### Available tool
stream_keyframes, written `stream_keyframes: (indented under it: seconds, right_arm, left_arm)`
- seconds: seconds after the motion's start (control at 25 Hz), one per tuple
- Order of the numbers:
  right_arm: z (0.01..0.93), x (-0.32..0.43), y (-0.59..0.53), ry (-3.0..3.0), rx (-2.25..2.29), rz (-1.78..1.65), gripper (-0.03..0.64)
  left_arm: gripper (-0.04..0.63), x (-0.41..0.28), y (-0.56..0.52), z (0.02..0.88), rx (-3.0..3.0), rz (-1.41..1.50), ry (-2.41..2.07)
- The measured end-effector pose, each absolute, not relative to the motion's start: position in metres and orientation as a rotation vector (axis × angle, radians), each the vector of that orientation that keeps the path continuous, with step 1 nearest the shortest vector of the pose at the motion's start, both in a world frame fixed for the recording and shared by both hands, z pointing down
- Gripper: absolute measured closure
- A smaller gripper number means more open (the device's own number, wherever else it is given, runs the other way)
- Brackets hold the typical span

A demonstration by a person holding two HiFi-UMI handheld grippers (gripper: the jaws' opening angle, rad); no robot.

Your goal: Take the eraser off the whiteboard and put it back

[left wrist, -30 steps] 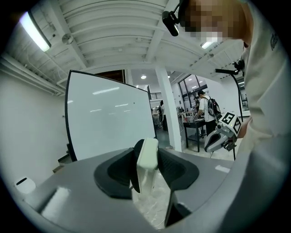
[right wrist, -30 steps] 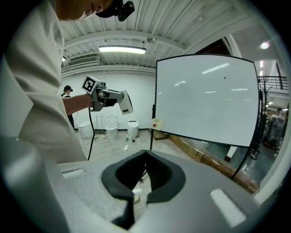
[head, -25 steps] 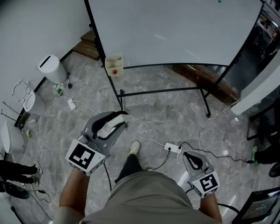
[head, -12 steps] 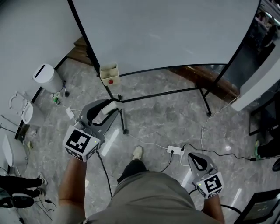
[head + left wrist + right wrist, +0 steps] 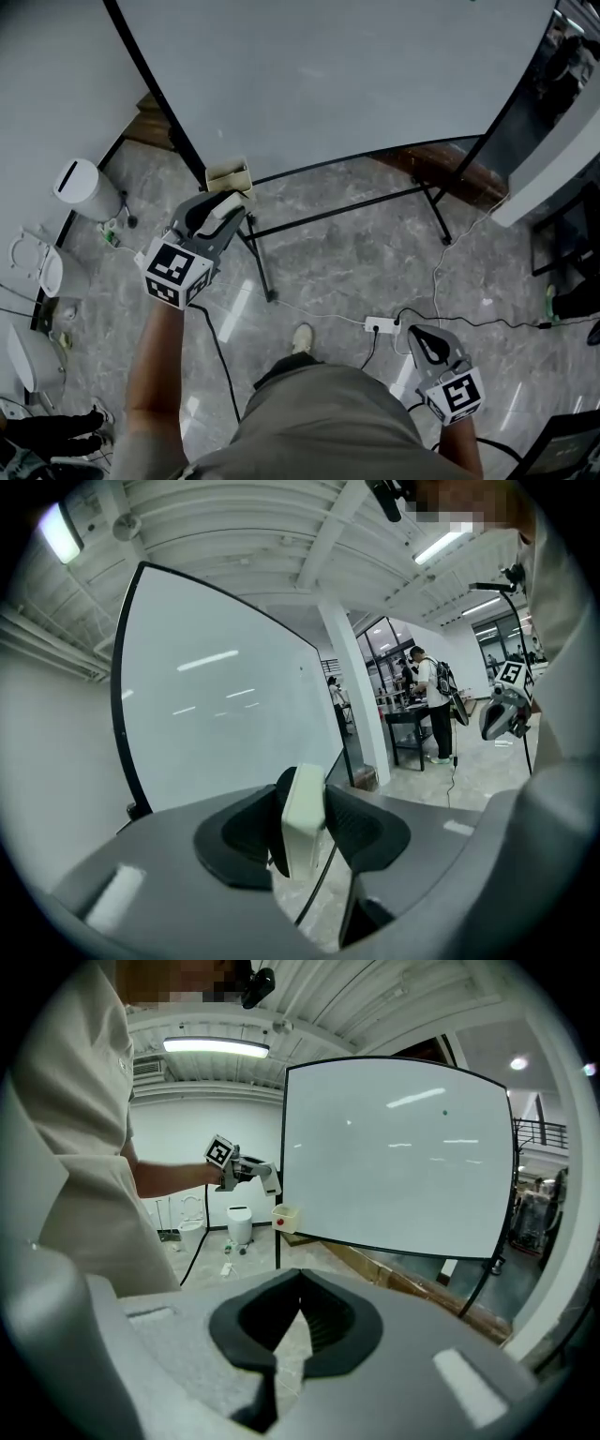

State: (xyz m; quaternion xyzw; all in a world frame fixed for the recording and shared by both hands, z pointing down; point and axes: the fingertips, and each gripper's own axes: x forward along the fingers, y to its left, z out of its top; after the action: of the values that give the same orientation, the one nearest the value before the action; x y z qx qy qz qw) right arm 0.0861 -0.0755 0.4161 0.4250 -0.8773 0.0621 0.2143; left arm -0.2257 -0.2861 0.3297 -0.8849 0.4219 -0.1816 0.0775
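Eraser [image 5: 303, 817] is riding pinched in left gripper [image 5: 228, 204] fingers, moving closer to whiteboard [image 5: 356, 75]; replacement is coming; right gripper [image 5: 429, 344] fingers closed, empty.

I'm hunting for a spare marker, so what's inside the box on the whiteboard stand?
The box's open top shows nothing I can make out. The left gripper, shut on the eraser, covers its front part.

The whiteboard [image 5: 356, 66] looked smooth and glossy in a black metal frame [image 5: 328, 211]; the floor [image 5: 356, 262] was polished, grey-veined stone.
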Motion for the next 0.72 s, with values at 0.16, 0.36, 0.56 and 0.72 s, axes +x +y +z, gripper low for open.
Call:
stream_keyframes:
  seconds: [0.16,0.36,0.56,0.72]
  right_arm:
    - [0.420,0.069,-0.098,-2.399,1.204,0.191,0.614]
    - [0.422,0.050,-0.118,-2.367,1.259,0.202,0.614]
    - [0.423,0.036,-0.134,-2.332,1.297,0.216,0.614]
    - [0.426,0.036,-0.140,-2.297,1.318,0.231,0.614]
  left_arm:
    - [0.426,-0.245,-0.338,0.351,-2.655,-0.600,1.228]
    - [0.425,-0.262,-0.385,0.382,-2.685,-0.640,1.178]
    - [0.426,-0.271,-0.420,0.420,-2.706,-0.695,1.135]
    - [0.426,-0.274,-0.435,0.446,-2.691,-0.761,1.100]
